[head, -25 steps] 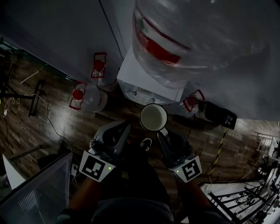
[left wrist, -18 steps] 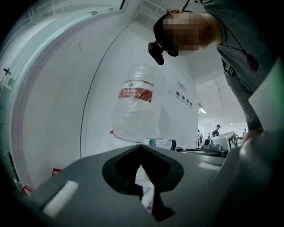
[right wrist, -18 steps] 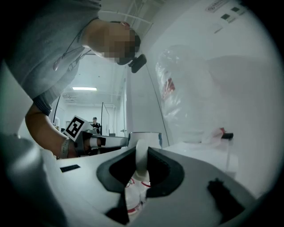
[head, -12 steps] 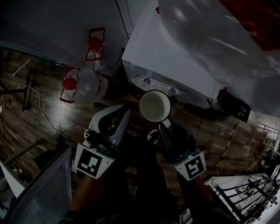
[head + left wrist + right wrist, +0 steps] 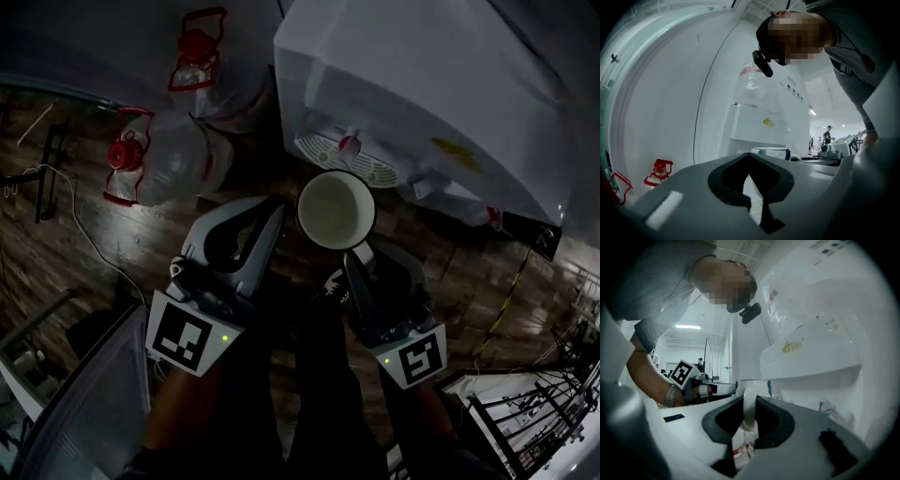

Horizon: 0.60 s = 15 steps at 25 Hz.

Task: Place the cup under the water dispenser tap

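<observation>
White round cup (image 5: 336, 208) with an empty pale inside is held up off the dark wooden floor (image 5: 56, 234), mouth upward, just short of the dispenser's front, and its far rim meets the near edge of the drip tray in the head view. At far left two clear plastic water jugs with red caps and red carry handles (image 5: 173, 155) lie against the wall, and a thin white cable (image 5: 84, 234) trails over the boards beside them. Next comes the left gripper (image 5: 275, 208), its grey jaws brought together with nothing between them; their tips lie just left of the cup without holding it, and its black-and-white marker cube (image 5: 187, 337) sits nearest the person. The left gripper view shows the same closed tips (image 5: 749, 155), with the cup's rim (image 5: 771, 151) just past them to the right. Right of the cup, the right gripper (image 5: 361, 265) has its jaws closed on the cup's handle; in the right gripper view the white handle (image 5: 749, 411) stands upright, pinched between the two dark pads, with the cup's body beyond. Its own marker cube (image 5: 417, 354) faces up below. Farthest right and above stands the white box-shaped water dispenser (image 5: 422, 84), carrying a small red tap (image 5: 349, 142) over a round white grilled drip tray (image 5: 380, 169); the cup is nearer the person than that tap, not beneath it.
</observation>
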Tool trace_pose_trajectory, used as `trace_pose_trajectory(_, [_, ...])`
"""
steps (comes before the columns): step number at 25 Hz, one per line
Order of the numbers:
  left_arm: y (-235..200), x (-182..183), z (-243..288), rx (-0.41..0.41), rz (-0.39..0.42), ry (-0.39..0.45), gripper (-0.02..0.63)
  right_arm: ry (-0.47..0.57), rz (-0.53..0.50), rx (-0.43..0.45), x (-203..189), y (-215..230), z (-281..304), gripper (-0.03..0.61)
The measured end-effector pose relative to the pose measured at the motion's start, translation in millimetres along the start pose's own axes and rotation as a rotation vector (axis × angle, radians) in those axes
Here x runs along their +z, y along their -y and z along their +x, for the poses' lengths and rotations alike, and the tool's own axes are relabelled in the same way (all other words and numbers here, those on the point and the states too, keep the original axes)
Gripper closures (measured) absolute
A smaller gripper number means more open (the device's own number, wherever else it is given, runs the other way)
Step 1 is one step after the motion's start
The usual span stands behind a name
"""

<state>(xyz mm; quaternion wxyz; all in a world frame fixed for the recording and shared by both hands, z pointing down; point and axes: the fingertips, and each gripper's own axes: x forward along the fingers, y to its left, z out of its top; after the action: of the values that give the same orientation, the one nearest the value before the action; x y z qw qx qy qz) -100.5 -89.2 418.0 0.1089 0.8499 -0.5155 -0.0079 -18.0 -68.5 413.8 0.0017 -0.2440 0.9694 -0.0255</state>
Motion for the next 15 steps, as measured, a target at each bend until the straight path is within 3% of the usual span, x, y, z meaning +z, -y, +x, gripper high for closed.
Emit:
trace_pose_trajectory(5, [-13,-35,6,0.027,-0.030,0.013,0.606,-0.045,-0.017,0.006,-46,-2,0,0.515])
trace_pose_trajectory(15, [-21,-96,28,0.008,-0.026,-0.001,0.606,-0.041,-0.023,-0.119,-120,36,4,0.515])
